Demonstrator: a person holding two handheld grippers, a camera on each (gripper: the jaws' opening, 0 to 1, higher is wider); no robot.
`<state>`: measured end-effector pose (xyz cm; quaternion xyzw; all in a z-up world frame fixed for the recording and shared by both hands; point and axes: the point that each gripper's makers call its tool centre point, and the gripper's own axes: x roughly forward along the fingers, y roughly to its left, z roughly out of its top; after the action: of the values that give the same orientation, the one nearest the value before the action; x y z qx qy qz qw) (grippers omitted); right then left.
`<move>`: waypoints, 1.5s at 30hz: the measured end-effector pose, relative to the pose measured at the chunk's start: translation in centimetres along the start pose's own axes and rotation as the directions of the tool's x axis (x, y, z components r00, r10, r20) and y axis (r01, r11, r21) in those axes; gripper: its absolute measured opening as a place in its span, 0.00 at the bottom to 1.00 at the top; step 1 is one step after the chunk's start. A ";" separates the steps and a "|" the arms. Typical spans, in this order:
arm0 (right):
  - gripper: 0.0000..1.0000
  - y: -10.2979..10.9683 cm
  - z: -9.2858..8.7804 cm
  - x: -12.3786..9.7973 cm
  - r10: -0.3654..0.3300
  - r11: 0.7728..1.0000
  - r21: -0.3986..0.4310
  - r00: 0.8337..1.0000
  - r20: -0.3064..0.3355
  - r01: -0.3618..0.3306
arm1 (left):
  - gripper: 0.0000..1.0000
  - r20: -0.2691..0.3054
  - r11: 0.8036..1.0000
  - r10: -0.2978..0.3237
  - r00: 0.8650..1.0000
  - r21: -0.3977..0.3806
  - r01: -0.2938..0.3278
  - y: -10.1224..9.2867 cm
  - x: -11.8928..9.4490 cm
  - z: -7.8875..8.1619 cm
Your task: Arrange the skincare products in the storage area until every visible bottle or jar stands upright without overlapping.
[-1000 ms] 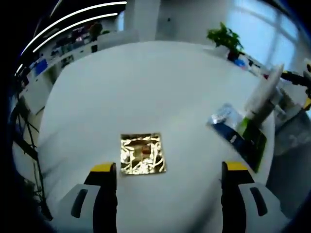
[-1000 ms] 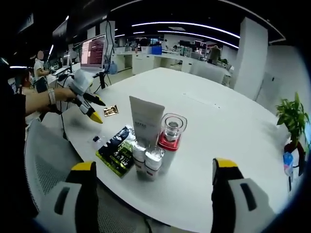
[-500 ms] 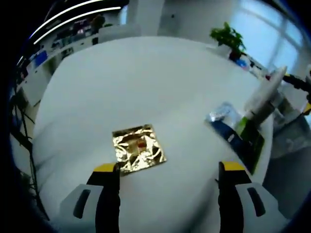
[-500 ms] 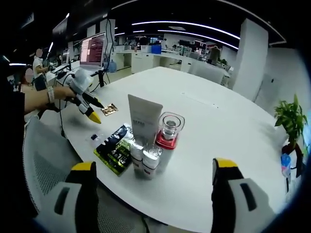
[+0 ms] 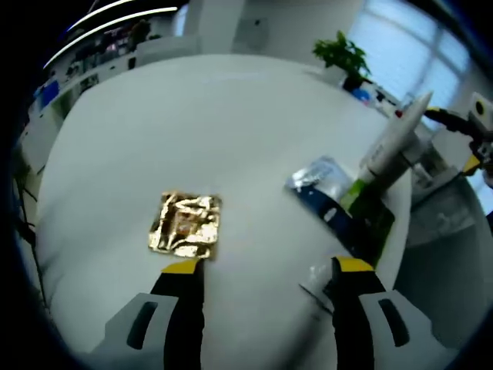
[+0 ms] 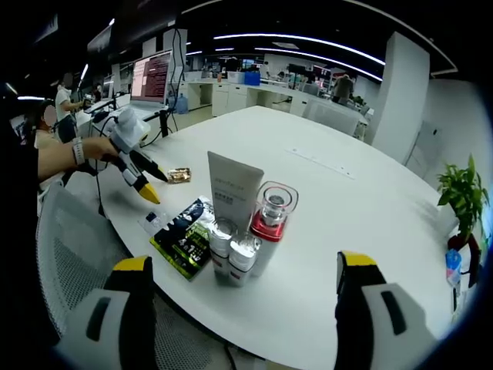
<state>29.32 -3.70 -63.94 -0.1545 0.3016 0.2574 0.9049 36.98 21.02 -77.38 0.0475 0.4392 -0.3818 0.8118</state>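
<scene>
White round tabletop (image 6: 370, 208). Landmark: the white tube (image 6: 233, 193), standing upright near the tabletop's near edge.

- Jar with red collar and clear cap (image 6: 271, 219): upright, touching the white tube's side.
- Two small clear-capped bottles (image 6: 233, 252): upright, just in front of the white tube, side by side and touching.
- Dark flat packet with green edge (image 6: 182, 238): lying flat beside the white tube, towards the person.
- Small clear sachet (image 6: 152, 223): flat, just beyond the dark packet, at the tabletop edge.
- Gold foil sachet (image 5: 186, 223): flat, well apart from the white tube (image 5: 391, 141), crumpled and shiny; also seen from the right gripper view (image 6: 179, 176).
- Left hand-held gripper (image 5: 266, 277): jaws spread wide, holding nothing, low over the tabletop just short of the gold foil sachet.
- Right hand-held gripper (image 6: 243, 274): jaws spread wide, holding nothing, off the tabletop edge, facing the white tube.
- Potted plant (image 6: 462, 193): far side, well apart from the tube.
</scene>
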 end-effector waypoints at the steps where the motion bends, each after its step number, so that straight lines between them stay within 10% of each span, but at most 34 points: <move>1: 0.99 0.0 0.0 0.0 -0.002 1.000 0.000 1.000 0.001 0.002 | 0.63 0.000 1.000 -0.002 1.000 0.004 0.002 -0.1 0.1 0.1; 17: 0.99 0.0 -0.1 -0.3 0.000 1.000 -0.002 1.000 -0.005 0.000 | 0.64 -0.011 0.998 -0.009 1.000 0.058 0.009 0.1 1.9 2.9; 22: 0.99 -0.2 -0.4 -0.3 -0.007 1.000 0.009 1.000 -0.009 0.007 | 0.64 0.063 0.993 0.035 0.997 0.113 -0.042 2.0 0.0 5.3; 31: 0.99 -0.3 -0.3 0.0 -0.006 1.000 0.009 1.000 -0.013 0.006 | 0.67 -0.015 0.972 0.149 0.989 0.187 -0.144 6.5 -0.8 4.0; 45: 0.99 -0.8 -0.5 -0.1 -0.015 1.000 0.017 1.000 -0.019 0.015 | 0.62 -0.089 0.966 0.152 0.984 0.225 -0.128 8.3 0.8 3.4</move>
<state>29.49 -4.58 -64.14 -0.1514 0.3112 0.2466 0.9052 45.02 24.95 -78.05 0.1874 0.4323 -0.3663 0.8024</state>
